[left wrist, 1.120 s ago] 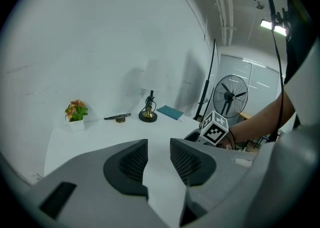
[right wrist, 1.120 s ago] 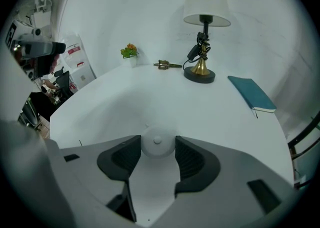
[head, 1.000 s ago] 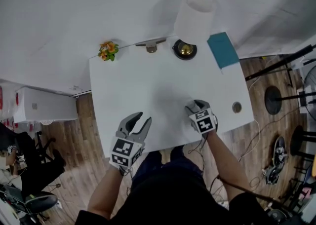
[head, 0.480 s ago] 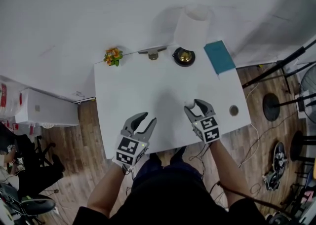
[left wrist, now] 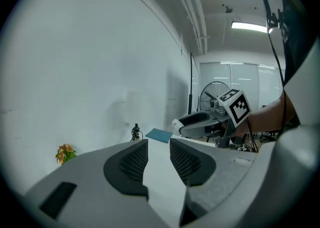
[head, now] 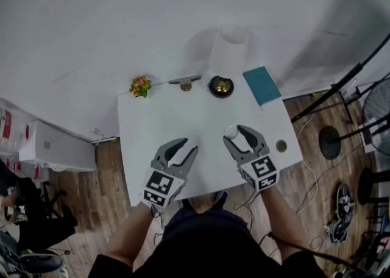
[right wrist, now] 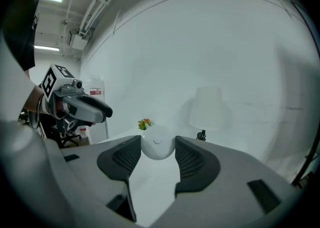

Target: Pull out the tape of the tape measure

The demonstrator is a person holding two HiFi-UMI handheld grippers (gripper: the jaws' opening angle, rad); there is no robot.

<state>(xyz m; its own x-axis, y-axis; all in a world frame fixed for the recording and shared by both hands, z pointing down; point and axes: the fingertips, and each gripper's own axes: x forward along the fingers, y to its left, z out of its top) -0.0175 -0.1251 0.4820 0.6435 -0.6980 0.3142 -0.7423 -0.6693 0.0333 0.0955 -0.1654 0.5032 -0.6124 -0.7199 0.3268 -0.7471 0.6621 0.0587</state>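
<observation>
The tape measure (right wrist: 158, 143) is a small round white case with a button in its middle, and no tape shows outside it. My right gripper (right wrist: 158, 149) is shut on it, both pads pressing its sides. In the head view the tape measure (head: 231, 131) sits at the tips of the right gripper (head: 236, 133), over the white table (head: 158, 118) right of centre. My left gripper (head: 187, 147) stands open and empty to its left, jaws pointing toward the right one. The left gripper view shows its own pads (left wrist: 134, 161) apart, with the right gripper (left wrist: 200, 122) beyond.
Along the table's far edge stand a small orange flower pot (head: 140, 85), a metal bracket (head: 185, 83), a white-shaded lamp (head: 228, 51) on a dark base (head: 220, 86), and a teal book (head: 262, 85). A small round disc (head: 281, 146) lies near the right edge.
Both grippers have moved away from the table's front edge toward its middle. The right one carries the white tape measure, now clearly visible at its tips.
</observation>
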